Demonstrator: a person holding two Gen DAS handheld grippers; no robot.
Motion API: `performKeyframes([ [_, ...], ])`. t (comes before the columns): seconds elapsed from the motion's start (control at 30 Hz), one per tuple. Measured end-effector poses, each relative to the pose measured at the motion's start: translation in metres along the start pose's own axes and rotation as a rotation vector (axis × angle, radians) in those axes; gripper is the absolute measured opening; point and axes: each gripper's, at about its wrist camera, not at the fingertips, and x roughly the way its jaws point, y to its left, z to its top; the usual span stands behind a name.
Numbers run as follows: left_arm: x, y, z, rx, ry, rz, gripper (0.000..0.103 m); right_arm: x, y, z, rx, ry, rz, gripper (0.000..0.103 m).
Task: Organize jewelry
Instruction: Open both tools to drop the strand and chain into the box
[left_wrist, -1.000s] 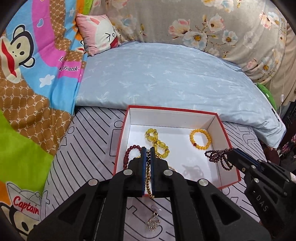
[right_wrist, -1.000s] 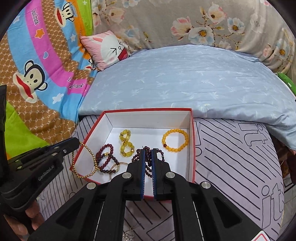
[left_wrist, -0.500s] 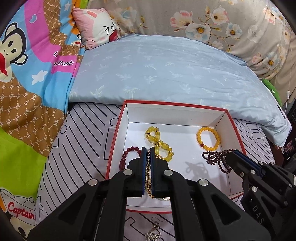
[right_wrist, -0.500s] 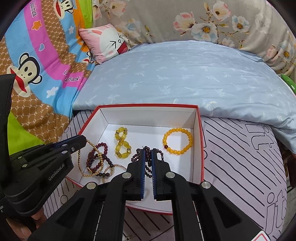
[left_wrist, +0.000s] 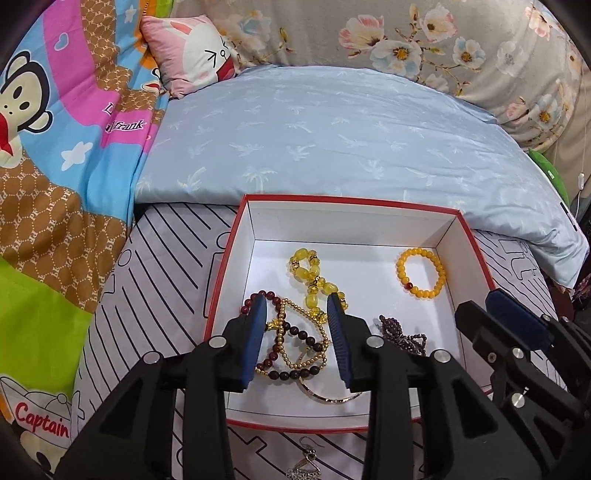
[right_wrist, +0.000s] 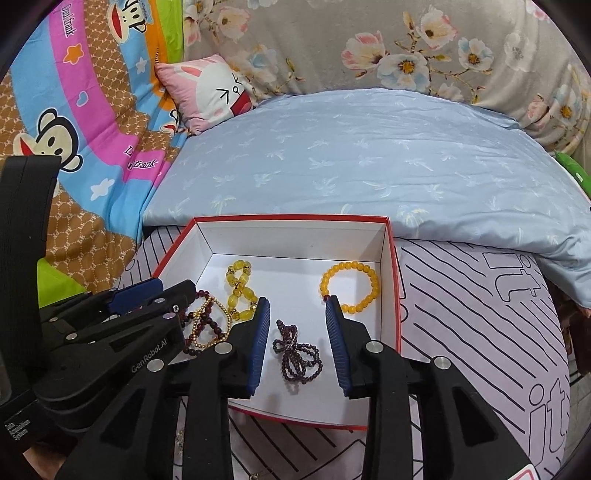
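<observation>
A red-rimmed white box (left_wrist: 354, 201) (right_wrist: 291, 219) sits on the striped cover. My left gripper (left_wrist: 297, 306) is open over the box; a gold bead chain (left_wrist: 295, 354) and a dark red bracelet (left_wrist: 291, 373) lie between its fingers. My right gripper (right_wrist: 295, 306) is open over a dark purple bead strand (right_wrist: 297, 354) on the box floor. A yellow bead bracelet (left_wrist: 310, 275) (right_wrist: 242, 291) and an orange bracelet (left_wrist: 421, 273) (right_wrist: 351, 286) lie further back. A thin bangle (left_wrist: 332, 397) lies near the front wall.
A silver earring (left_wrist: 304, 467) lies on the striped cover (right_wrist: 480, 332) in front of the box. A blue pillow (left_wrist: 332, 136) lies behind it, a pink rabbit cushion (left_wrist: 192, 55) and cartoon blanket (left_wrist: 48, 147) at the left.
Both grippers opened. The gold chain dropped from the left gripper and the purple strand from the right, both now lying in the box.
</observation>
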Motion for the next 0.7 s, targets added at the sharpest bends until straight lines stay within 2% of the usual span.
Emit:
performKeyframes([
  [0.33, -0.015, 0.001, -0.007, -0.005, -0.007, -0.004, 0.032, -0.016, 0.001, -0.004, 0.008, -0.007, -0.005, 0.032],
  [0.7, -0.038, 0.004, -0.022, -0.009, -0.013, -0.006, 0.032, -0.043, 0.007, -0.027, 0.012, 0.001, 0.006, 0.032],
])
